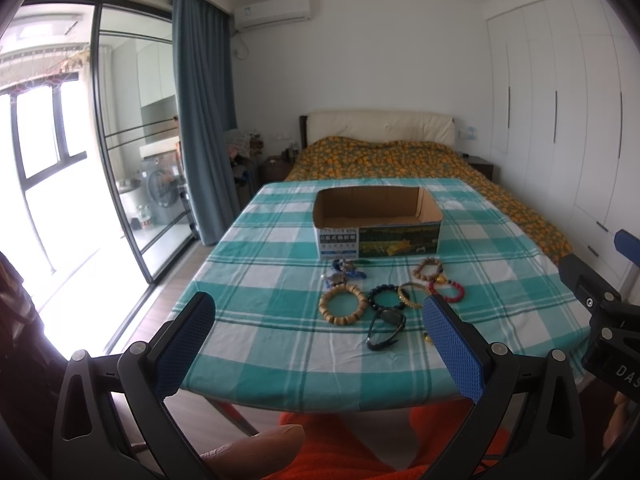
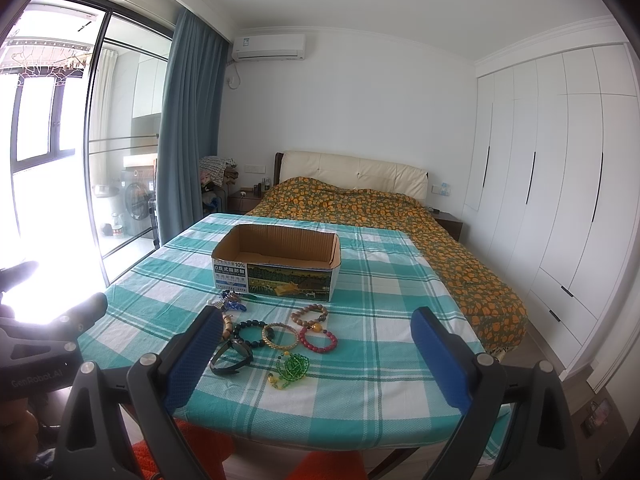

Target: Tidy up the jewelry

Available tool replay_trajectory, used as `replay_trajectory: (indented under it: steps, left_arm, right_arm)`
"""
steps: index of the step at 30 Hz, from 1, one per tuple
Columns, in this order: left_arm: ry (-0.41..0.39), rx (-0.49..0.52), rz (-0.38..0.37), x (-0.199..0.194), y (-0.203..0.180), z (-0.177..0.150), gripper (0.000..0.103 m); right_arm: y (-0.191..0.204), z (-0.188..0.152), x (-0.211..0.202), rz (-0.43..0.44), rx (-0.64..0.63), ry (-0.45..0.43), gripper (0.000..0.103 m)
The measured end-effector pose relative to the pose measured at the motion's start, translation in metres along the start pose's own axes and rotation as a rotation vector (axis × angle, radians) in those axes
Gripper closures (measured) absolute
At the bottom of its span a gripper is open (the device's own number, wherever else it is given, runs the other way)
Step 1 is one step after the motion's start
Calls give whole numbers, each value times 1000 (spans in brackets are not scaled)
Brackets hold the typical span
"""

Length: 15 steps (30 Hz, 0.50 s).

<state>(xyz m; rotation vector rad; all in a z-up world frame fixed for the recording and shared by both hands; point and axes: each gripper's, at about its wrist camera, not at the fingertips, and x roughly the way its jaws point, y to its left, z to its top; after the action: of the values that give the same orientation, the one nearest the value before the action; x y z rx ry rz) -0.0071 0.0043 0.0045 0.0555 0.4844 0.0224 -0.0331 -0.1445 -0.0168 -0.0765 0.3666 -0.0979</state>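
Note:
An open cardboard box (image 1: 378,216) (image 2: 276,262) stands empty on a table with a teal checked cloth (image 1: 260,264) (image 2: 380,280). In front of it lie several pieces of jewelry: a light wooden bead bracelet (image 1: 343,303), a dark bead bracelet (image 1: 386,298) (image 2: 250,334), a gold bangle (image 2: 281,336), a red bead bracelet (image 1: 447,290) (image 2: 318,338), a brown bead bracelet (image 1: 428,270) (image 2: 309,315), a black watch (image 1: 386,328) (image 2: 232,356), a blue trinket (image 1: 346,270) (image 2: 232,300) and green beads (image 2: 294,364). My left gripper (image 1: 320,316) and right gripper (image 2: 316,330) are open and empty, held above the table's near edge.
A bed with an orange-patterned cover (image 1: 400,160) (image 2: 380,208) lies behind the table. White wardrobes (image 2: 560,160) line the right wall. A glass sliding door (image 1: 132,140) and blue curtain (image 1: 200,120) are at left. The person's orange clothing (image 1: 360,448) is below.

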Motion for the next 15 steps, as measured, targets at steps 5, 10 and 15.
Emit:
replay_trajectory:
  steps: [5,10,15]
  left_arm:
    - [4,9,-3,1,-4,-1,0]
    - [1,8,-31,0,-5,-3,0]
    - [16,15,-51,1,-7,-6,0]
  right_arm:
    - [0,0,0,-1,0,0,6]
    - [1,0,0,1,-1,0,6]
    - [-4,0,0,7,-1,0,6]
